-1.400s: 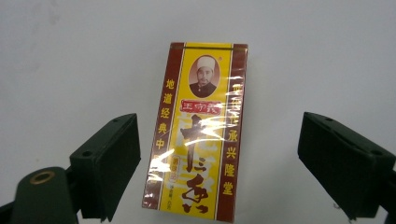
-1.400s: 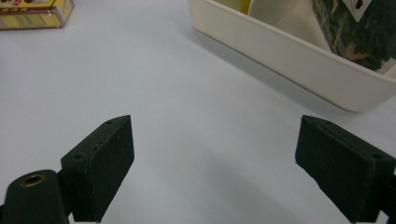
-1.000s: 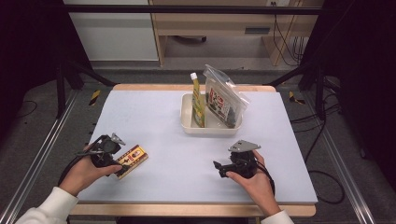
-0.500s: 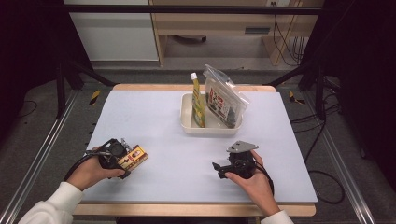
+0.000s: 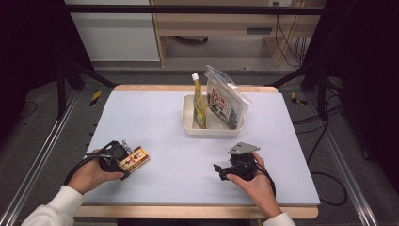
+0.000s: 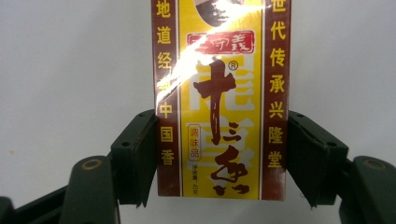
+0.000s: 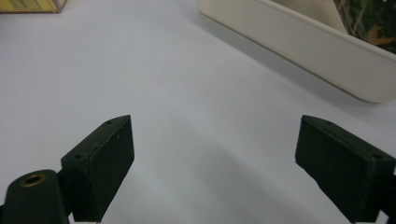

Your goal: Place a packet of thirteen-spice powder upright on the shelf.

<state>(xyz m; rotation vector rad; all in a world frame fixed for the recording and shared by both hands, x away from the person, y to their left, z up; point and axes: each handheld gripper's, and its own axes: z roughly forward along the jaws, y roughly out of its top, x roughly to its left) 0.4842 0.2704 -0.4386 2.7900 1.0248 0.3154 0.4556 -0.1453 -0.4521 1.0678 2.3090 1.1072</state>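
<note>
A flat yellow and dark red box (image 5: 135, 159) with Chinese print lies on the white table near the front left. My left gripper (image 5: 128, 158) reaches it from the left. In the left gripper view the box (image 6: 219, 102) stands between the two black pads (image 6: 137, 158), which meet its long edges; the jaws have just been closing on it, so my left gripper (image 6: 222, 158) is shut on the box. My right gripper (image 5: 217, 169) rests on the table at the front right, and in its own view my right gripper (image 7: 212, 163) stands wide open with nothing between its jaws.
A cream tray (image 5: 188, 126) stands at the back middle, holding an upright yellow pouch (image 5: 199, 106) and a clear printed bag (image 5: 227, 100). Its wall (image 7: 299, 51) is ahead of the right gripper. Bare table lies between the two hands.
The left hand slid its gripper a little to the right onto the box, and the jaws narrowed around it. The right hand kept still.
</note>
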